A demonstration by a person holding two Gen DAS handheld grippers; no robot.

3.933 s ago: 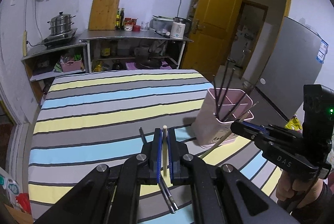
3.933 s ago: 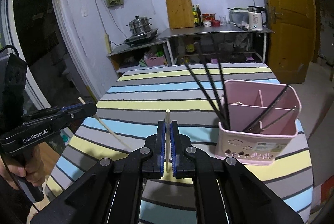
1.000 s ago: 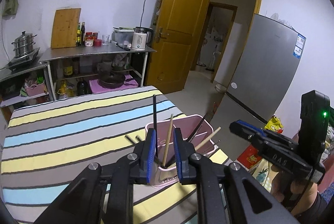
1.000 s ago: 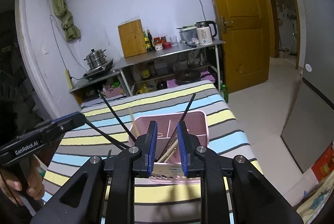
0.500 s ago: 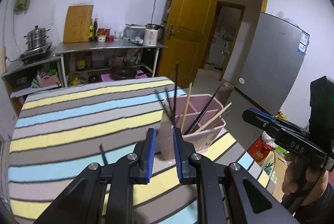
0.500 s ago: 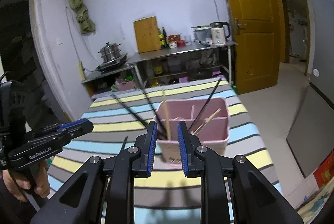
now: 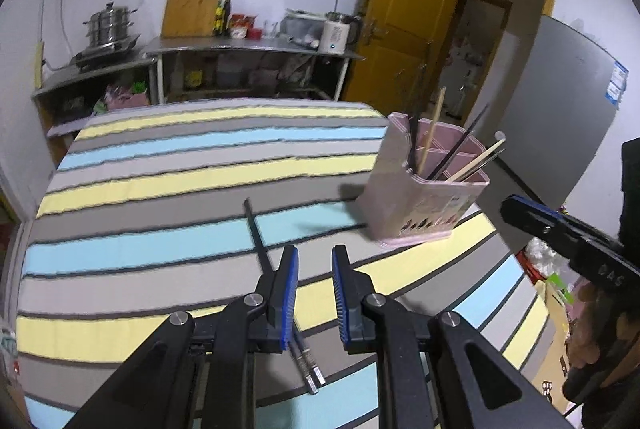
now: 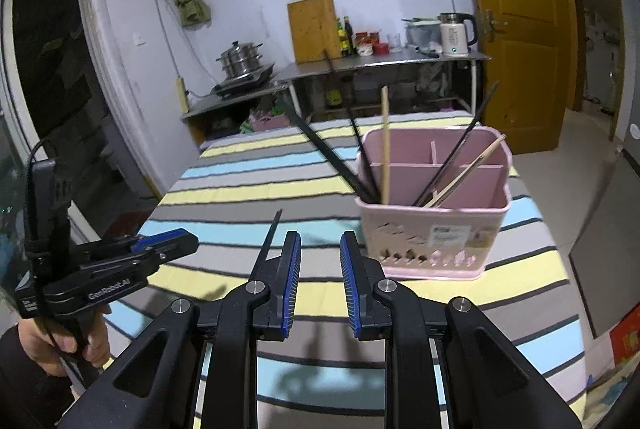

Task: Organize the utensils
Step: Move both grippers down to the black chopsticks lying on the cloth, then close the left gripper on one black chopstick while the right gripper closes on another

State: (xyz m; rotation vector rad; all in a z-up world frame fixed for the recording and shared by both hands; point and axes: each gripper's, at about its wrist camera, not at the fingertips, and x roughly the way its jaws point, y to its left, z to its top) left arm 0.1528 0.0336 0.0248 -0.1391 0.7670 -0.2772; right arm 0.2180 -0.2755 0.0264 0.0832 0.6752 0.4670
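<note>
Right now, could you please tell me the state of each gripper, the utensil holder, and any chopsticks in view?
Left gripper: open, empty, above the table.
Right gripper: open, empty.
Pink utensil holder: upright on the striped tablecloth, holding chopsticks.
Wooden chopstick: standing in the holder, leaning slightly.
Black chopsticks on the table: lying flat, not yet put away.
Yellow door: open.

My left-wrist cam sits behind the left gripper (image 7: 314, 293), looking fwd and down over the striped table (image 7: 160, 165) toward the back shelves – pink holder (image 7: 424, 197) off to the right, mid-range. Right-wrist cam does the same behind the right gripper (image 8: 320, 285), holder (image 8: 436, 225) closer. Both views share table, holder, black chopsticks (image 7: 260, 241) and shelves.
</note>
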